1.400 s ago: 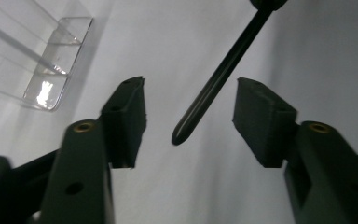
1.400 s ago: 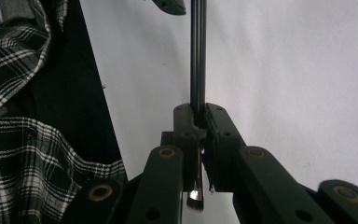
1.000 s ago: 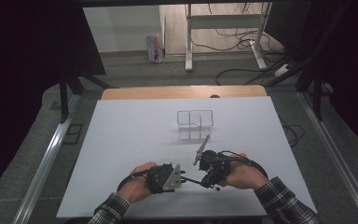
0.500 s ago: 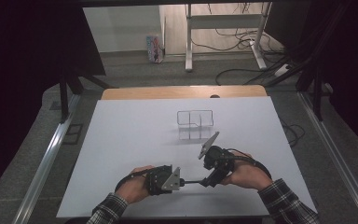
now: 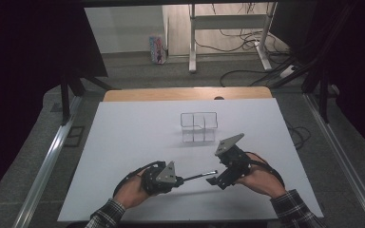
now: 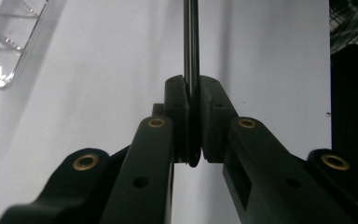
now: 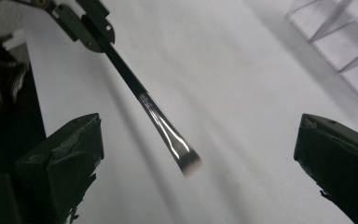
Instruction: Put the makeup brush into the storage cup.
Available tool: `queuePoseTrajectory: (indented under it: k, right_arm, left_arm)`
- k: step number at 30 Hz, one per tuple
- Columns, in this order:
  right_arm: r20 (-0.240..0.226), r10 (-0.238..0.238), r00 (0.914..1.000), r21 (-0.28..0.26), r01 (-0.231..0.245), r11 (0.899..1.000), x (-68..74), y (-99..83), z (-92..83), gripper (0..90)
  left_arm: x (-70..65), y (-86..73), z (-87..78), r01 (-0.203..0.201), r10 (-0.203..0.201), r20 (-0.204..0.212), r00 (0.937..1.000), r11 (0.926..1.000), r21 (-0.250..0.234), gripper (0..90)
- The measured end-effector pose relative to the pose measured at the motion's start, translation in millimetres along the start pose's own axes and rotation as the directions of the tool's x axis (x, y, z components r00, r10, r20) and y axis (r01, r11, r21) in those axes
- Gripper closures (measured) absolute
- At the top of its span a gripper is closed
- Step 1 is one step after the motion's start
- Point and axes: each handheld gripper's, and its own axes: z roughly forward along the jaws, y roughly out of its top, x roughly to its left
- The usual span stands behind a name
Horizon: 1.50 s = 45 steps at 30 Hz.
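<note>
- Left gripper [image 5: 183, 179] clamped tight on the handle end of a slim black makeup brush [image 5: 197, 177] with a silvery ferrule and a short flat tuft; jaws pressed together on the dark shaft in the left gripper view [image 6: 190, 70], pads [image 6: 177, 100] hard against it.
- Brush held just above the white table top [image 5: 123, 142], near the person's edge, sticking out from the left gripper toward the right one.
- Long axis running roughly level, left to right in the high view, tuft end pointing at the right gripper [image 5: 215, 179].
- Right gripper standing wide, jaws just been opening, nothing gripped; in the right gripper view the brush tip [image 7: 186, 161] floating free between the two black pads [image 7: 74, 154], touching neither.
- Key relation: brush lying straight out ahead of the left gripper, its tip reaching in between the right one's spread jaws; left hand [image 5: 133, 190] has it, right hand [image 5: 256, 178] merely close by.
- Clear acrylic divided organiser [image 5: 198, 126] standing farther up the table, well apart from both grippers, a likely home for the brush, judging by the layout.
- Hard to make out: tuft blurred in the right gripper view, bristle colour uncertain; organiser cut off at the frame corner in both gripper views [image 6: 4, 46]; organiser contents, if any, not readable through the clear walls.
</note>
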Motion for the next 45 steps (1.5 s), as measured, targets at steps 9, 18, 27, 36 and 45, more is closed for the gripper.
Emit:
queuePoseTrajectory:
  k: [9, 18, 27, 36, 45]
  right_arm:
    - [0.063, 0.043, 0.9971, -0.155, -0.033, 0.987, -5.7, -12.6, -12.4, 1.0]
    - [0.045, 0.144, 0.9886, -0.274, -0.126, 0.953, -7.3, -26.4, -18.8, 0.5]
    - [-0.017, 0.242, 0.9701, -0.354, -0.232, 0.906, -9.5, -33.6, -22.9, 2.6]
    - [-0.089, 0.296, 0.9509, -0.366, -0.308, 0.878, -4.4, -28.1, -19.8, 1.7]
    - [-0.171, 0.289, 0.9418, -0.417, -0.335, 0.845, 2.9, -20.1, -21.9, 18.8]
  left_arm:
    - [6.8, -12.4, -6.7, 0.155, -0.151, 0.052, 0.9871, 0.9860, -0.063, 83.4]
    - [4.0, -21.5, -13.0, 0.274, -0.267, 0.062, 0.9617, 0.9493, -0.155, 83.3]
    - [4.3, -30.2, -16.2, 0.410, -0.386, 0.137, 0.9121, 0.8681, -0.280, 83.3]
    - [3.2, -31.8, -11.4, 0.474, -0.417, 0.227, 0.8803, 0.7929, -0.383, 83.3]
    - [0.5, -23.3, -5.9, 0.461, -0.385, 0.256, 0.8868, 0.7691, -0.442, 83.3]
